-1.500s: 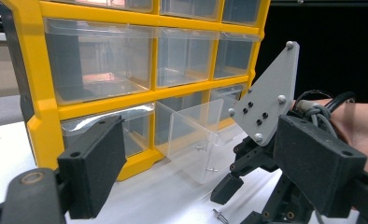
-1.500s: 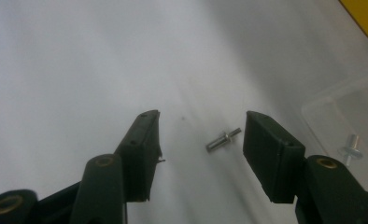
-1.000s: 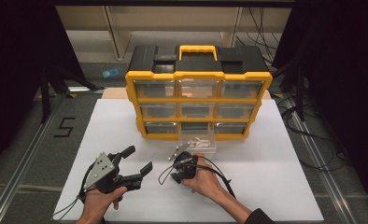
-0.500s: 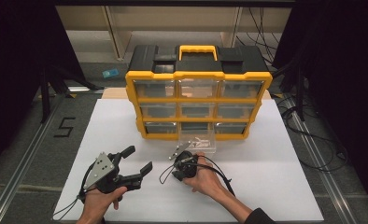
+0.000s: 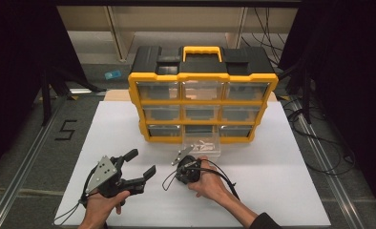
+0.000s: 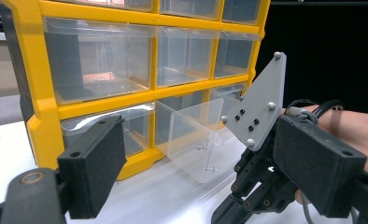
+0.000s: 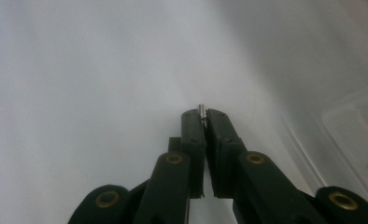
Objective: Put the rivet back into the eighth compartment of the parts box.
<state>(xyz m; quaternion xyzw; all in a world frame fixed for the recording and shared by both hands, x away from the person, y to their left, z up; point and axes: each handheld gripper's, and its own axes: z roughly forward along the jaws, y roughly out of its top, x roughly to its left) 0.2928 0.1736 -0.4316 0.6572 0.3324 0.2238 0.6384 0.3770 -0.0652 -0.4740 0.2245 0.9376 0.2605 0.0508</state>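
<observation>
Right gripper [image 7: 203, 122]: jaws have just been closing and now pinch a small metal screw [image 7: 202, 112] above the white table [image 5: 281, 191]. Left gripper [image 5: 137, 166]: jaws spread, empty, near the pulled-out clear drawer [image 5: 203, 145] of the yellow organizer [image 5: 203, 102]

One sign can be read: a black numeral "5" [image 5: 67, 130] marked on the grey floor [image 5: 28, 143] beside the white table top [image 5: 272, 191], seen in the high view. It lies well apart from the left gripper [image 5: 139, 164], off to the left of and beyond its spread jaws. The yellow and black drawer cabinet [image 5: 203, 76] bears no legible label or brand, and nothing readable stands on either gripper view's black jaws.
</observation>
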